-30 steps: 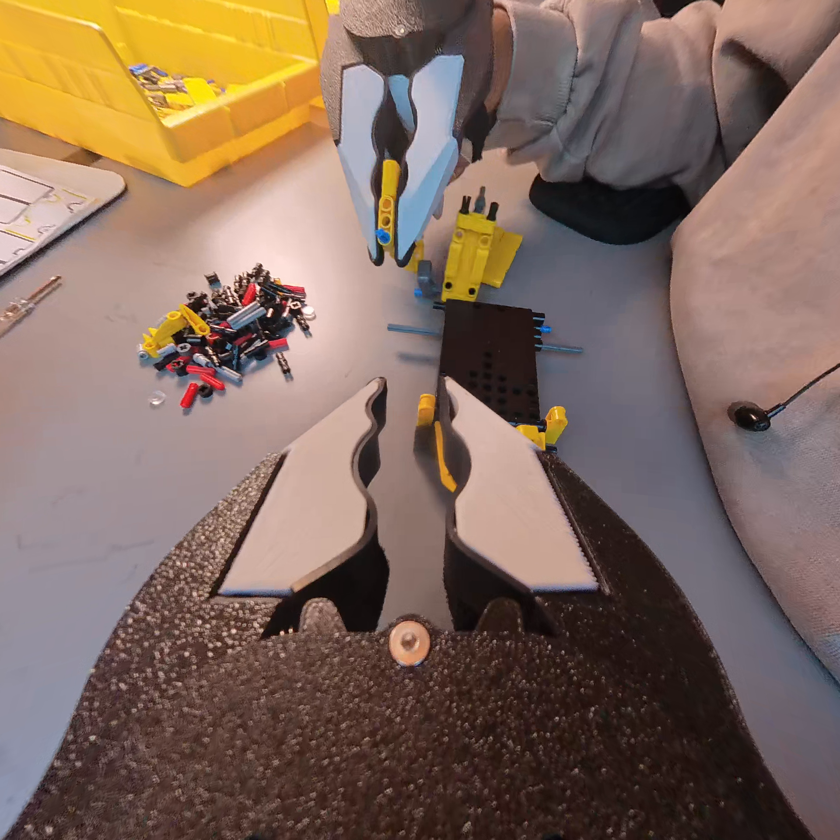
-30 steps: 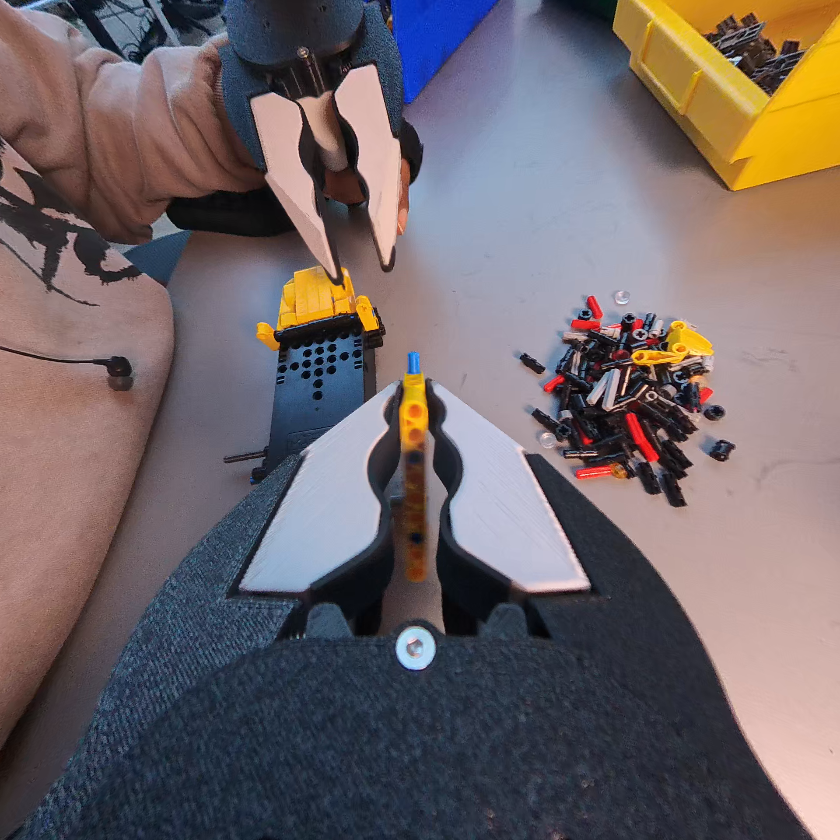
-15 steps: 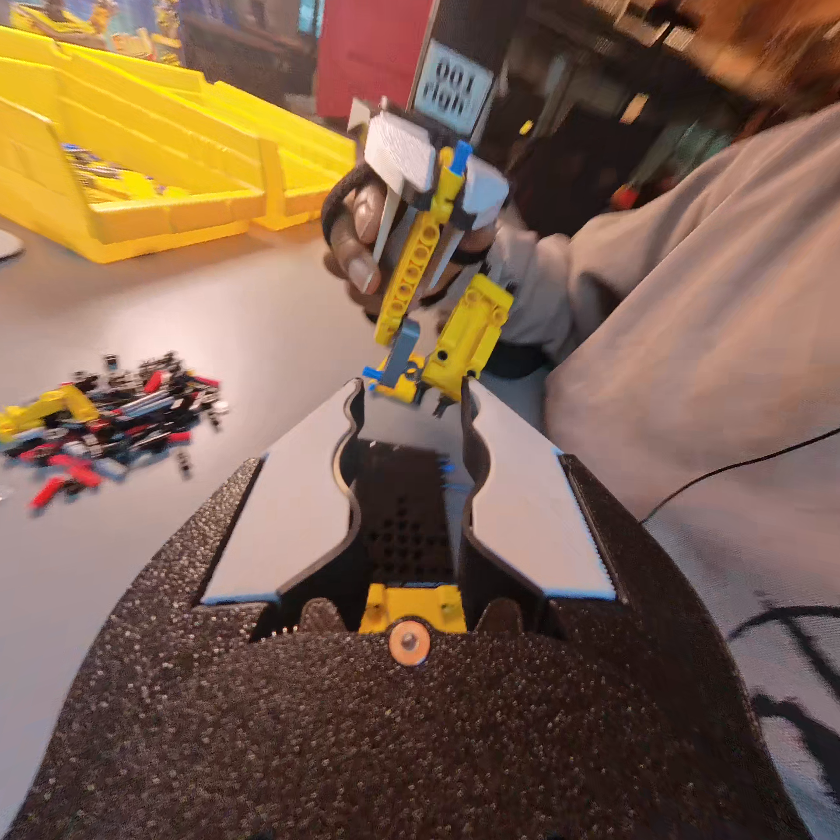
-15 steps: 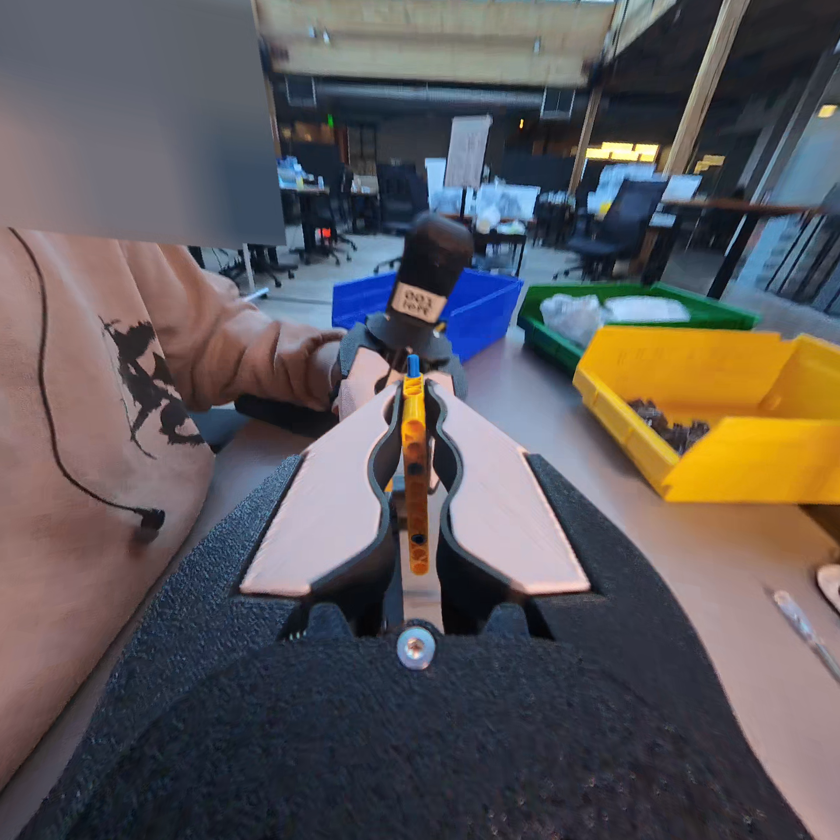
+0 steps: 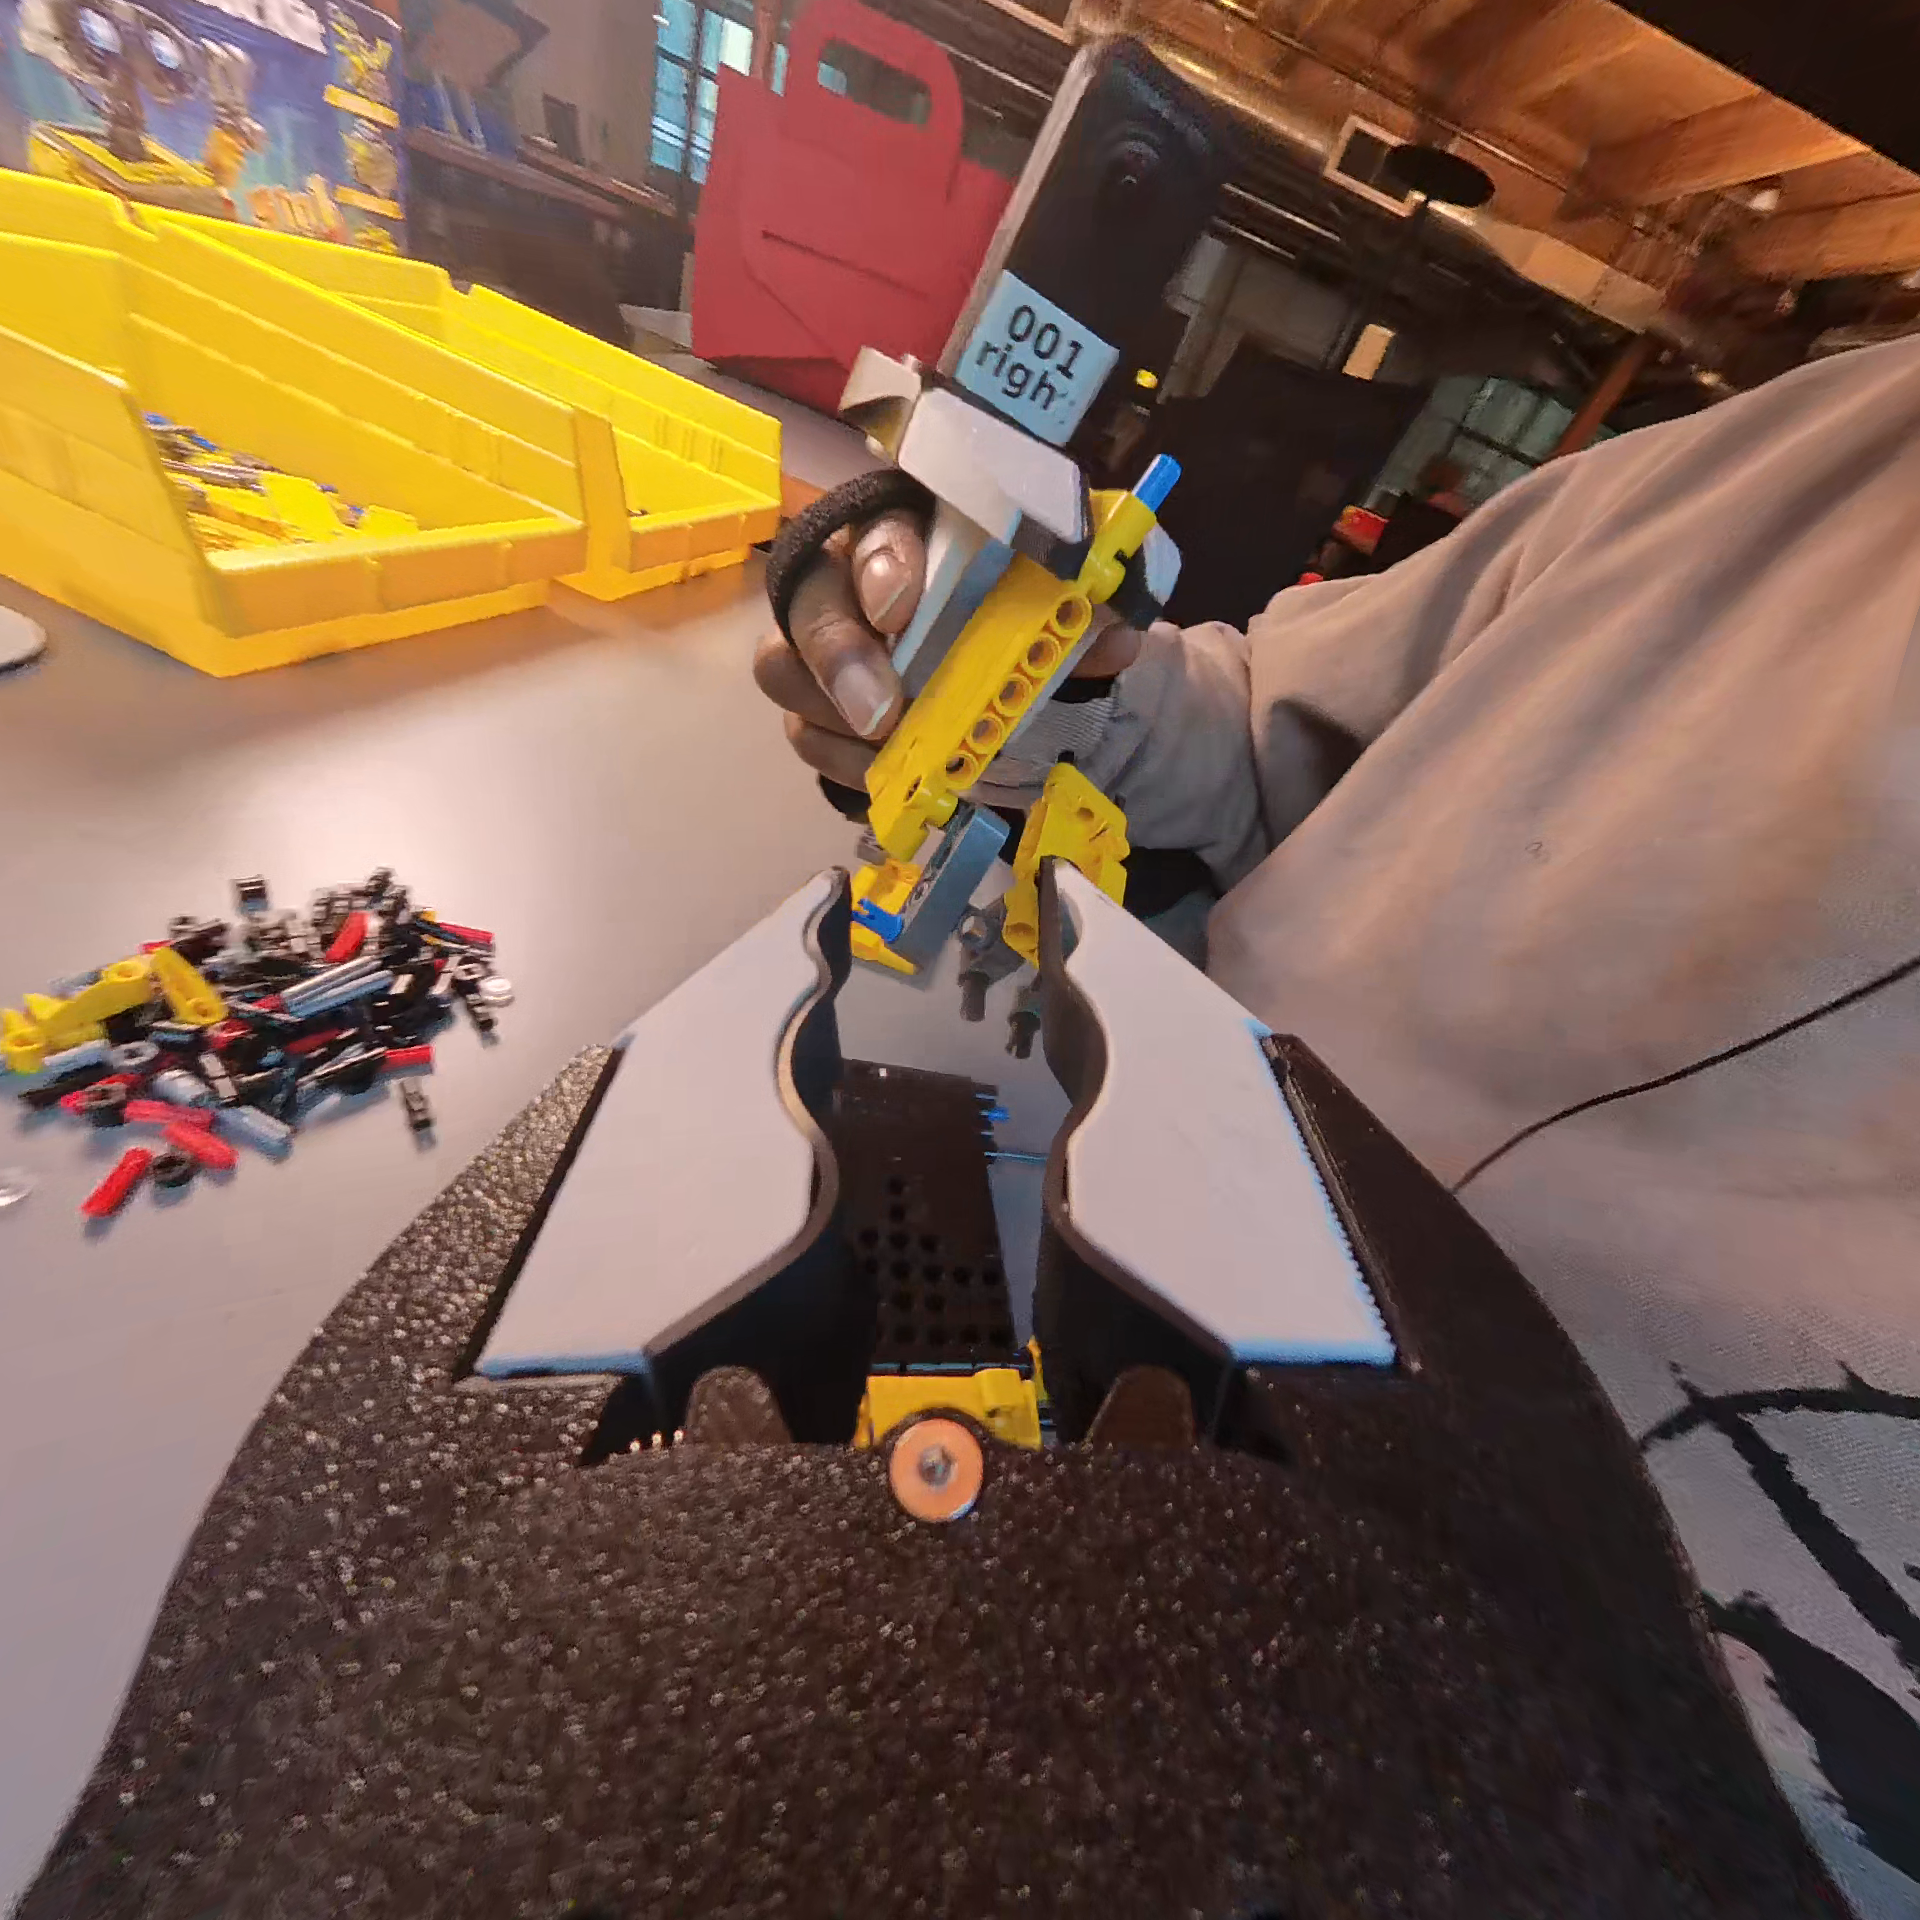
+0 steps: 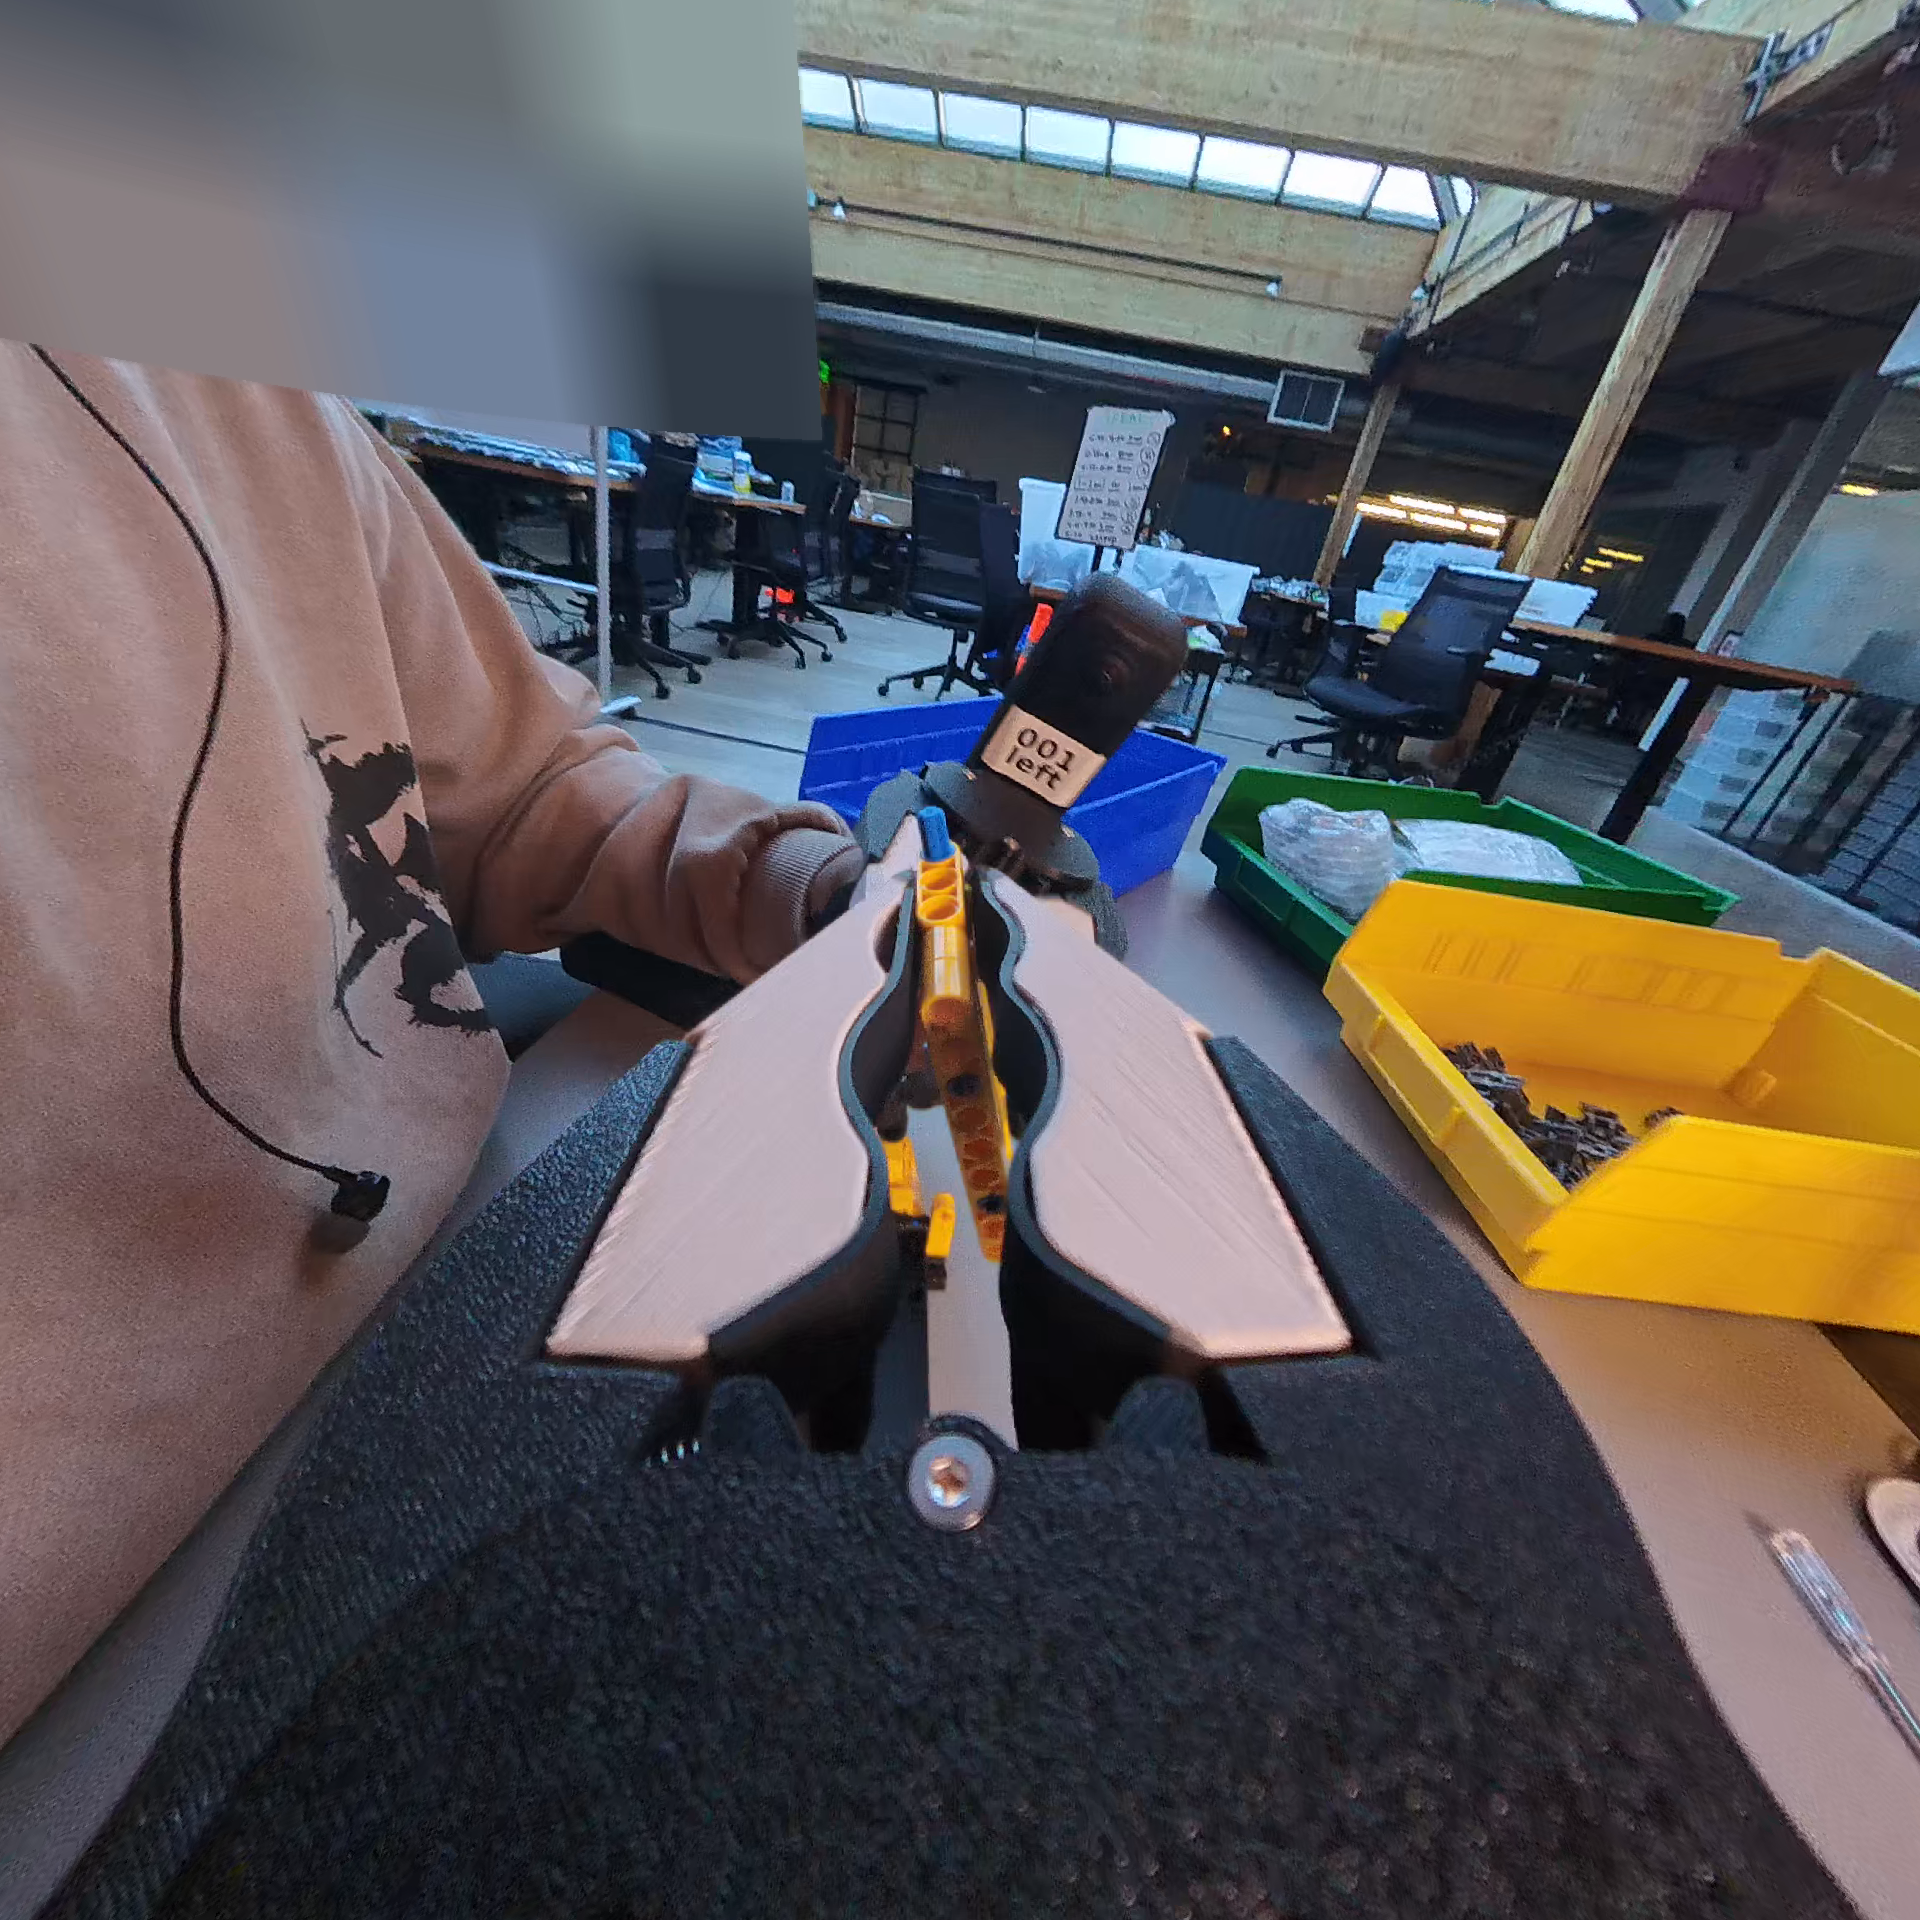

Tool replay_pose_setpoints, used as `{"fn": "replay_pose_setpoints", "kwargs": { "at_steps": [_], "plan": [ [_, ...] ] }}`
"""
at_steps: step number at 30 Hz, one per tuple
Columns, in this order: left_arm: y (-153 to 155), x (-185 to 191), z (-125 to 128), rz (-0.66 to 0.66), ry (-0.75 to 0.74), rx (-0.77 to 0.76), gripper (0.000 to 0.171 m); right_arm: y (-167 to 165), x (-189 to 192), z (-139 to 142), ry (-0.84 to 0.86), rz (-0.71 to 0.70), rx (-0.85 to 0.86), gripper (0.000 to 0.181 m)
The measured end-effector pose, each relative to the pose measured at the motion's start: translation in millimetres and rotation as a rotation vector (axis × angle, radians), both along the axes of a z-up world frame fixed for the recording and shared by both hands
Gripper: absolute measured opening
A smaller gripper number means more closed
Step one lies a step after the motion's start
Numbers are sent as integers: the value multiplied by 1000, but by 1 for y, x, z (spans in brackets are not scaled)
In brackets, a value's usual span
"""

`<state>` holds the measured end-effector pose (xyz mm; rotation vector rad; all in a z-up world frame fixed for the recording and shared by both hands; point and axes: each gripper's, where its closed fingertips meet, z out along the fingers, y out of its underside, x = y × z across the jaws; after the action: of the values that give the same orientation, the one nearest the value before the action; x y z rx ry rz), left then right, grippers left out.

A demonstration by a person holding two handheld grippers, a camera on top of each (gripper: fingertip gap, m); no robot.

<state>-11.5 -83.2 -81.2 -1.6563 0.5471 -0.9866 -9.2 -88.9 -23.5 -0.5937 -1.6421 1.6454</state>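
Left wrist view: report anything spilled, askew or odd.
Small black, red, grey and yellow building pieces lie in a loose heap on the grey table, outside the yellow bin. Nothing looks damaged.

warm indoor light | wide-angle edge bending | slight motion blur

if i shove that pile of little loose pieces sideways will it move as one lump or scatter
Probably scatter: the pile of small pieces is loose pins and connectors, not joined. The round pins may roll on the smooth grey table. A few strays already lie apart at its edge, so it likely spreads easily.
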Motion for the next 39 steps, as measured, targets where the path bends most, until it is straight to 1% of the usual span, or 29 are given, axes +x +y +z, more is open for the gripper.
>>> {"fn": "replay_pose_setpoints", "kwargs": {
  "at_steps": [2,4,5,6,8,10,13,15,16,17,18,19,20,22,24,26,28,29,30,31,33,35,37,38,39],
  "plan": [
    [5,-11,-2,82,50,24,33,9,-4,-10,-38,-41,58,8],
    [8,-21,-4,162,141,67,31,19,-8,-23,-82,-92,117,9],
    [8,-25,-6,196,205,106,19,24,-11,-33,-125,-120,153,14],
    [9,-28,-7,233,272,145,18,32,-15,-42,-166,-164,186,15],
    [9,-29,-12,267,400,190,18,37,-17,-54,-213,-178,218,16],
    [9,-31,-14,294,481,220,17,39,-18,-65,-241,-186,263,16],
    [7,-28,-19,293,586,262,17,40,-18,-81,-264,-214,390,15],
    [6,-22,-26,276,673,294,16,38,-16,-91,-341,-189,406,19],
    [6,-19,-29,261,707,305,15,35,-14,-92,-375,-162,379,21],
    [3,-14,-32,235,734,327,2,31,-12,-93,-402,-133,340,24],
    [3,-12,-34,236,765,344,1,28,-10,-94,-439,-104,304,31],
    [2,-10,-38,222,804,357,1,27,-8,-97,-481,-84,280,43],
    [0,-6,-41,191,827,370,2,27,-9,-99,-509,-84,271,51],
    [-5,4,-45,141,838,384,1,31,-13,-105,-533,-103,307,56],
    [-5,8,-49,122,884,402,2,29,-15,-113,-556,-89,353,59],
    [-6,13,-50,105,889,415,2,26,-17,-125,-595,-85,413,63],
    [-6,14,-49,111,897,431,2,23,-23,-134,-570,-101,498,59],
    [-5,14,-48,114,898,436,2,20,-26,-136,-547,-103,529,50],
    [-6,15,-46,114,883,443,2,18,-30,-135,-509,-119,551,43],
    [-6,15,-43,123,860,450,2,17,-32,-133,-472,-130,564,42],
    [-5,9,-30,176,792,480,3,20,-34,-121,-450,-151,519,42],
    [-5,1,-13,225,686,484,22,26,-33,-112,-459,-164,480,42],
    [-2,-7,-10,241,627,420,32,28,-31,-106,-455,-168,469,42],
    [-3,-6,-12,220,619,404,32,25,-30,-104,-456,-158,452,42],
    [-5,-2,-17,180,624,387,21,21,-30,-103,-458,-152,441,42]
  ]
}}
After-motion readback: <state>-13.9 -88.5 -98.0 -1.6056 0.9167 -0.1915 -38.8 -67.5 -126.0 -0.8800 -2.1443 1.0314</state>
